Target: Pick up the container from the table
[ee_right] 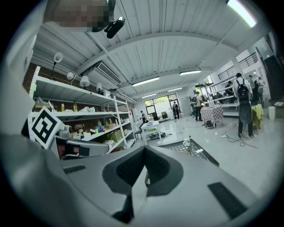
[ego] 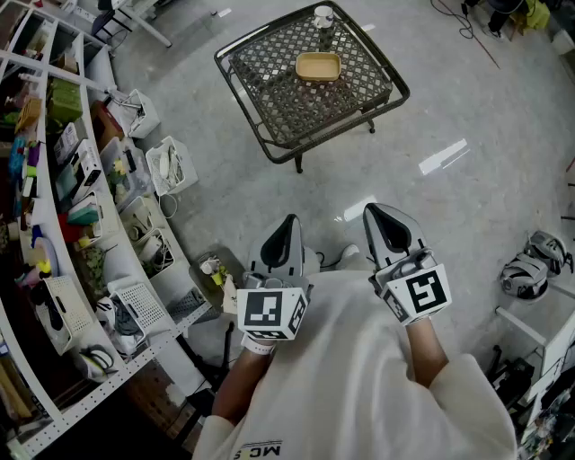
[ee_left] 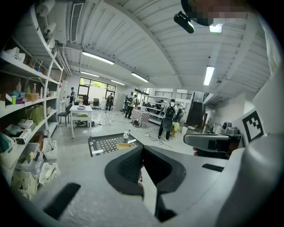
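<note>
A tan shallow container [ego: 318, 66] rests on a black metal mesh table [ego: 269, 108] far ahead on the floor, beside a small white cup [ego: 323, 16]. My left gripper [ego: 289, 225] and right gripper [ego: 377, 214] are held close to the person's chest, well short of the table, both shut with nothing in them. In the left gripper view the gripper [ee_left: 142, 153] points toward the table [ee_left: 100, 144], and the container [ee_left: 123, 145] shows just above the jaw tips. In the right gripper view the gripper [ee_right: 144, 153] is aimed left of the table [ee_right: 199, 153].
Curved shelving [ego: 54, 225] packed with goods runs along the left, with white baskets [ego: 171, 166] on the floor beside it. A helmet [ego: 532, 265] lies at the right. Several people [ee_left: 168, 119] and a white table [ee_left: 82, 111] stand far off.
</note>
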A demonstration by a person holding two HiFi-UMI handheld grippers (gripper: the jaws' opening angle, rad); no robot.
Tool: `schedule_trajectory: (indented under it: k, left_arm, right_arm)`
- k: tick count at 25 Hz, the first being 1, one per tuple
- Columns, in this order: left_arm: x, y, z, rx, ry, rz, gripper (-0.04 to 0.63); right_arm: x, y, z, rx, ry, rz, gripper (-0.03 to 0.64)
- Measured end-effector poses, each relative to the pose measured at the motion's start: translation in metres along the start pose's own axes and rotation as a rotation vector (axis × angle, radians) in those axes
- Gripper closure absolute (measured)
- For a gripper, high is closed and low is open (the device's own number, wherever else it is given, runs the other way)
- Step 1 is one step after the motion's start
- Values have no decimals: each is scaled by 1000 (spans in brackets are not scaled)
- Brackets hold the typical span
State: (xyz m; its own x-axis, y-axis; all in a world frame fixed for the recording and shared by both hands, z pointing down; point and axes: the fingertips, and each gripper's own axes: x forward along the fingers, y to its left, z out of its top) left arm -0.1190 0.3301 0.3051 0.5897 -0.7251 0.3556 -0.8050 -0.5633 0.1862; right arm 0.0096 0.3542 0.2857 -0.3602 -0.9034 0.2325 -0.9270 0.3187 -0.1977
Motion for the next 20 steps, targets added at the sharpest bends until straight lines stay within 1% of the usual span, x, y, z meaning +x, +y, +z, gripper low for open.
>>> schedule_trajectory:
  k: [3, 7, 9, 14, 17, 20]
  left_arm:
    - [-3, 24, 0, -14, 25, 18, 574]
    - [-6, 38, 3, -9, 15, -7, 573]
    - [-6, 47, 5, -12, 8, -16, 574]
    - [-10, 74, 3, -28, 14, -31, 574]
    - [-17, 97, 2, -24, 13, -34, 574]
    - [-26, 129, 1, -26, 10, -8, 573]
  right_arm:
    - [20, 17, -6, 8, 8, -4, 601]
    - [34, 32, 1, -4, -6, -39, 601]
    - [44, 39, 5, 7, -21, -49, 601]
    - [62, 56, 0, 19, -5, -62, 601]
    - [75, 62, -5, 28, 0, -97, 601]
    - [88, 68, -10, 44, 1, -135, 601]
